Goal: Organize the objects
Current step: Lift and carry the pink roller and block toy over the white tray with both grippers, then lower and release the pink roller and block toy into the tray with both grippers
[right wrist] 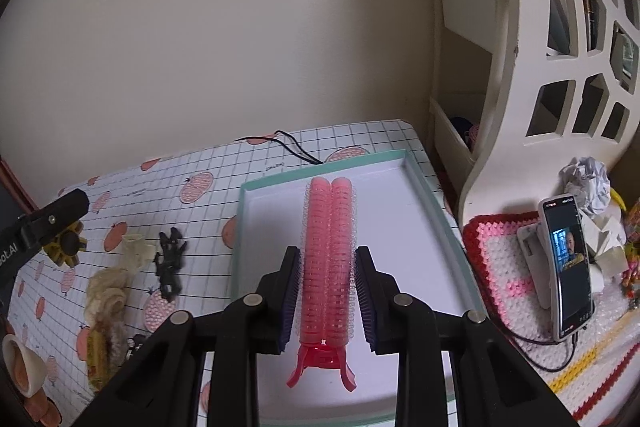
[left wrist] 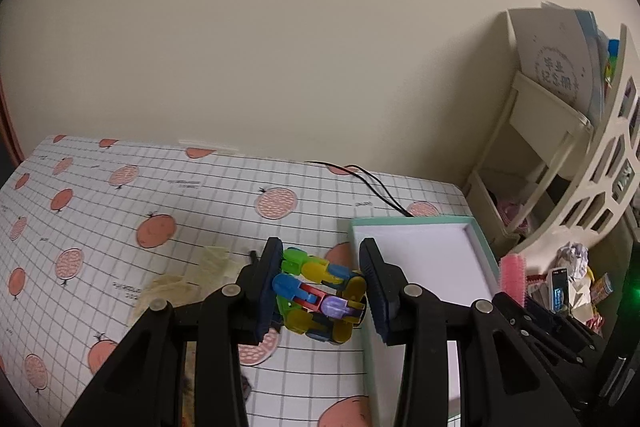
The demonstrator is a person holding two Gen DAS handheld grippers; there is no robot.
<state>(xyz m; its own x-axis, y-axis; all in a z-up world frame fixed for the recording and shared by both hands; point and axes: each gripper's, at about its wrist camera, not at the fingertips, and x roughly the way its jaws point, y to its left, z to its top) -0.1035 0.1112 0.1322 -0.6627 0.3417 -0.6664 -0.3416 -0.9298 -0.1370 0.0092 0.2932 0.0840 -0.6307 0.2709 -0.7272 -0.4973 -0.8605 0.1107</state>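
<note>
In the left wrist view my left gripper (left wrist: 322, 291) is shut on a colourful plastic link toy (left wrist: 316, 297), held just above the fruit-print tablecloth (left wrist: 120, 227) beside the tray's left rim. The teal-rimmed white tray (left wrist: 412, 221) lies to its right. In the right wrist view my right gripper (right wrist: 328, 291) is shut on a long pink hair roller clip (right wrist: 330, 247), which points forward over the tray (right wrist: 436, 195). The pink clip (left wrist: 512, 275) and the right gripper also show at the right of the left wrist view.
A black hair clip (right wrist: 170, 263), cream fabric pieces (right wrist: 106, 291) and a yellow flower-shaped item (right wrist: 66, 245) lie left of the tray. A black cable (right wrist: 296, 149) runs behind it. A phone (right wrist: 568, 267) on a stand, crumpled paper (right wrist: 588, 183) and a white shelf (right wrist: 520, 87) stand on the right.
</note>
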